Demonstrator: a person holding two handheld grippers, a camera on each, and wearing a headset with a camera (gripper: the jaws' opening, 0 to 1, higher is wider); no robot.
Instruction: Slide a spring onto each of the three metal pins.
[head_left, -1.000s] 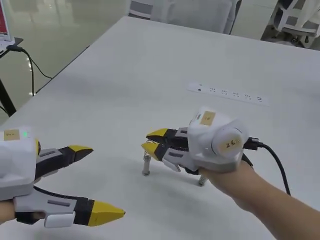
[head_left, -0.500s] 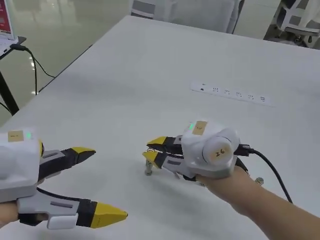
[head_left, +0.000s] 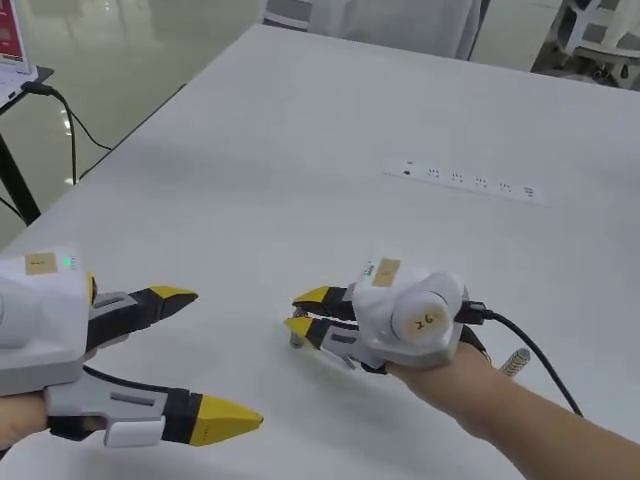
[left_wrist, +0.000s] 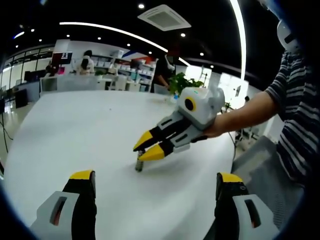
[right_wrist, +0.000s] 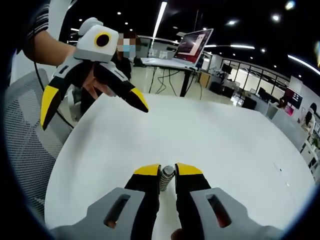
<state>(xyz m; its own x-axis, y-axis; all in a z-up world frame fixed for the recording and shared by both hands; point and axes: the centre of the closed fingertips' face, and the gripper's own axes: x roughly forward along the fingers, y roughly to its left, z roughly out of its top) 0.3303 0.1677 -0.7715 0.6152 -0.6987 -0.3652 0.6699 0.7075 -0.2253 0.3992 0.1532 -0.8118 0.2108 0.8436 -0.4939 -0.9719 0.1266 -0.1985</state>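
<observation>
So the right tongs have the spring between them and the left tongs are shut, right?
No, the left tongs are wide open, as the left gripper view shows. The right tongs do have the spring between them.

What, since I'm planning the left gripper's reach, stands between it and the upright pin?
Nothing lies on the table between the left gripper and the pin, but the right gripper has its jaws flanking the pin's spring-wrapped top.
</observation>
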